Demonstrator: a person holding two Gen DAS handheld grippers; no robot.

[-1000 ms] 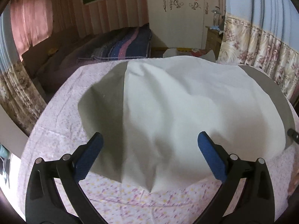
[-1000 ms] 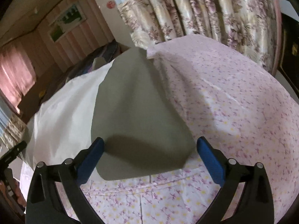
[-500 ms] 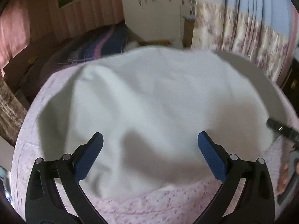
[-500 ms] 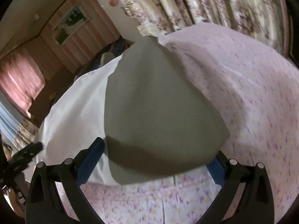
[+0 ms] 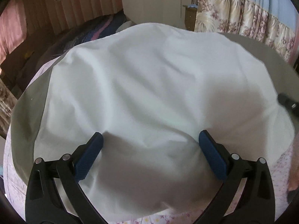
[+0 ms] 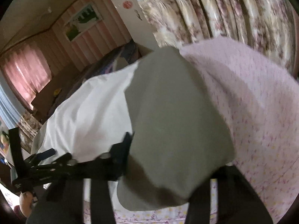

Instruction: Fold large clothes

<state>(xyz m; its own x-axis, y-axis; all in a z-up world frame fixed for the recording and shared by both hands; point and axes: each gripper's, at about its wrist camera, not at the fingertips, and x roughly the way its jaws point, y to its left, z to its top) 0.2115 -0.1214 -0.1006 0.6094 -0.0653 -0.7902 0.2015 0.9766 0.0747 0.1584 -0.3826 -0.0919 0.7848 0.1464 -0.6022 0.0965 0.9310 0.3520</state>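
Right wrist view shows my right gripper [image 6: 168, 171] closing on the grey corner of the cloth [image 6: 173, 115] at lower centre, while my left gripper [image 5: 150, 147] stands wide over its white side, which it must pinch next.

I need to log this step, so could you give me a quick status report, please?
Left gripper open over the white cloth. Right gripper closing around the grey cloth's near corner. Both cloths on the floral bedsheet. Nothing in the way.
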